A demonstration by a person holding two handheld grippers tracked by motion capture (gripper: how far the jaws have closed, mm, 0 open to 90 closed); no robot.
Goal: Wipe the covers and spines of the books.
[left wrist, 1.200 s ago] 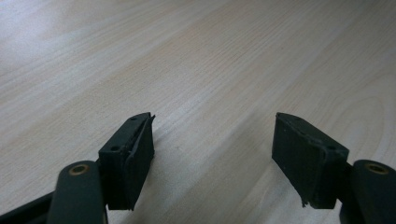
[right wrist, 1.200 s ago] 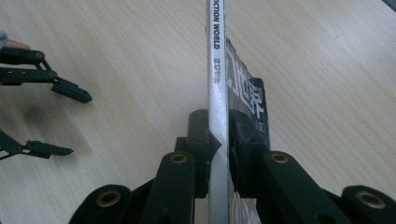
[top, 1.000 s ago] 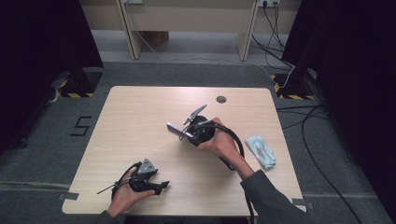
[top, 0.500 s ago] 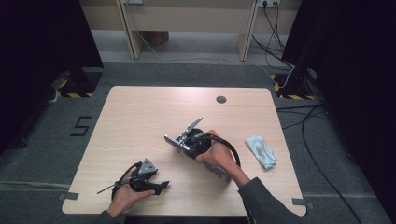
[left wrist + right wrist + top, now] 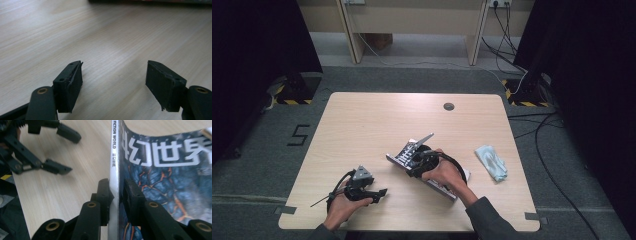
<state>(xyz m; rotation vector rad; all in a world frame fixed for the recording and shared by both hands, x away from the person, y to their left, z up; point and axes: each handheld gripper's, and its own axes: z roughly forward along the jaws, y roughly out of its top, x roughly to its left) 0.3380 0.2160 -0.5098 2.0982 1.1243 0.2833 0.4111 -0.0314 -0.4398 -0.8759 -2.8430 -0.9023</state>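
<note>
Magazine (image 5: 160,182) sits between the right gripper's (image 5: 117,188) jaws, spine edge in the gap, its far end near the worktop (image 5: 362,125). These jaws have just been opening; the grip looks slack at best, with the near pad against the spine. Judged step: setting the magazine down and letting go. Next move calls for widening the jaws fully and backing straight off without dragging the cover. Left gripper (image 5: 113,75) rests apart, jaws wide and holding nothing. Cloth (image 5: 492,161) lies beyond the right hand.

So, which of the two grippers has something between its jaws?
The right gripper: its jaws straddle the magazine spine. The left gripper has bare table between open jaws.
</note>
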